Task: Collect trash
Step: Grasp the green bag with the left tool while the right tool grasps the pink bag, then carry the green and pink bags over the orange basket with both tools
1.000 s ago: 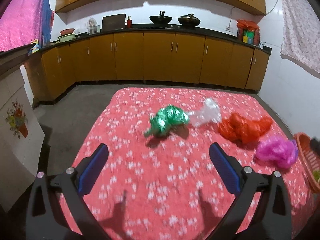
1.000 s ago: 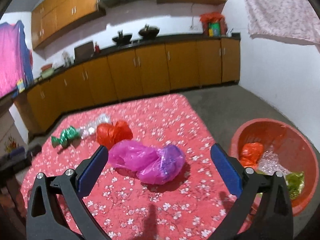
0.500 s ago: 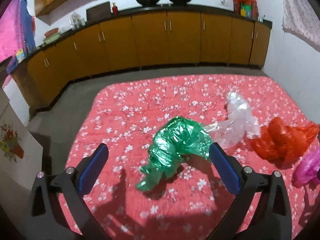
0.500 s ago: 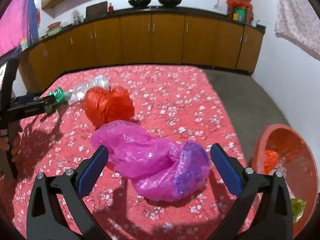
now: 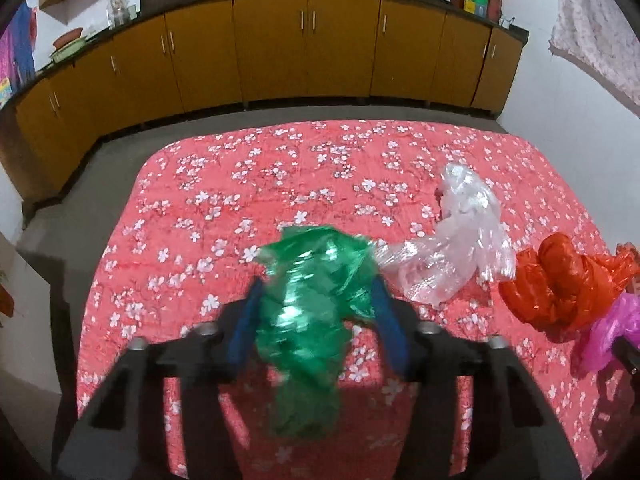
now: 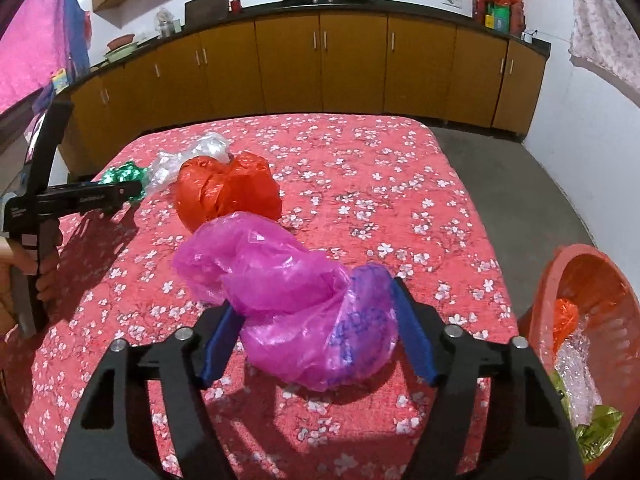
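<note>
Left hand-held gripper (image 5: 316, 322), lower centre of its view: blue pads pressed against both sides of the crumpled green plastic bag (image 5: 316, 312), clamped on it. Right hand-held gripper (image 6: 316, 344), lower centre of its view: pads straddle the crumpled magenta plastic bag (image 6: 296, 308) and touch its flanks; whether the grip is firm cannot be told.

Still lying on the red floral-cloth surface (image 6: 360, 184): the crumpled clear plastic bag (image 5: 456, 256), centre right, and the crumpled orange plastic bag (image 5: 560, 288), right edge.

The round orange plastic basket (image 6: 560, 280), lower right, already contains several wrappers.

Judgement: collection partly done; four bags remain to be deposited, two of them in hand.
</note>
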`<state>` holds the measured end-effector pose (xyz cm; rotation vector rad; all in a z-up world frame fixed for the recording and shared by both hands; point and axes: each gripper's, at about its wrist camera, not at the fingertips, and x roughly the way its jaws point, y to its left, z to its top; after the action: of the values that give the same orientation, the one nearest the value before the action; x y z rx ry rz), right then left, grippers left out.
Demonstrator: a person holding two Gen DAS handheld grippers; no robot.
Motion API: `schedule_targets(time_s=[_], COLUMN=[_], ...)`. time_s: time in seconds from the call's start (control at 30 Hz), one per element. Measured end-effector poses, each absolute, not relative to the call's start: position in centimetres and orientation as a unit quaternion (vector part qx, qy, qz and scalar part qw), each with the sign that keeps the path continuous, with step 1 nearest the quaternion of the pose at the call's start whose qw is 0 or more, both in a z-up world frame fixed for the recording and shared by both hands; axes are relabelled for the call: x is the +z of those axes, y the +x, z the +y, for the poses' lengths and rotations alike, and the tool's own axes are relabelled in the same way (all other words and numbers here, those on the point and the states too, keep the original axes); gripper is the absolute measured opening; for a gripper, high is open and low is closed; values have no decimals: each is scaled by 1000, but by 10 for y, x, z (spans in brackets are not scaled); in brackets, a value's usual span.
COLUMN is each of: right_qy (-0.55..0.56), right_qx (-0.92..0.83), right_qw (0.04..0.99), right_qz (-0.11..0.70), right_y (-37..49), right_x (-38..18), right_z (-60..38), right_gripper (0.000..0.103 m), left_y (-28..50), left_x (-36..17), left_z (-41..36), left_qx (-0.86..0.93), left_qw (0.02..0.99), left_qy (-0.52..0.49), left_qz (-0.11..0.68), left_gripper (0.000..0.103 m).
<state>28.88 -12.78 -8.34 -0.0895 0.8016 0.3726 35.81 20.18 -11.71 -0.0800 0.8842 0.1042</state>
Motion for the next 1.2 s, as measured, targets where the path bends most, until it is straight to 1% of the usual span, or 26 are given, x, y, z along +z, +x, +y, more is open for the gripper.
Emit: schedule_targets(time_s=[0.17,0.27,0.43,0.67,0.97,1.2], right_qy=[-25,-16,-5,-3,26,70], right_qx=[195,205,206,180,100,18], right_qw=[902,901,905,926,954,965], right_qz=[385,382,371,333,280,251], right_y=[283,276,262,228,189,174], right_x=[-80,-78,-72,-51,-24,-14], right_z=[-133,-136,-144,-169,-229,-283], right_gripper=[58,54,53,53,53,53], left_y=[347,337,313,277,248,242], left_x=[-117,-115,-107,-75,-26,-10], left_z=[204,204,198,173,88,11], left_qx=[48,49,48,15,-78,-145], left_qw=[903,905,911,926,940,938], left_qy=[-39,-43,-37,-40,-44,-41], left_qz=[425,420,408,376,329,311], left_gripper=[34,33,33,33,33,33])
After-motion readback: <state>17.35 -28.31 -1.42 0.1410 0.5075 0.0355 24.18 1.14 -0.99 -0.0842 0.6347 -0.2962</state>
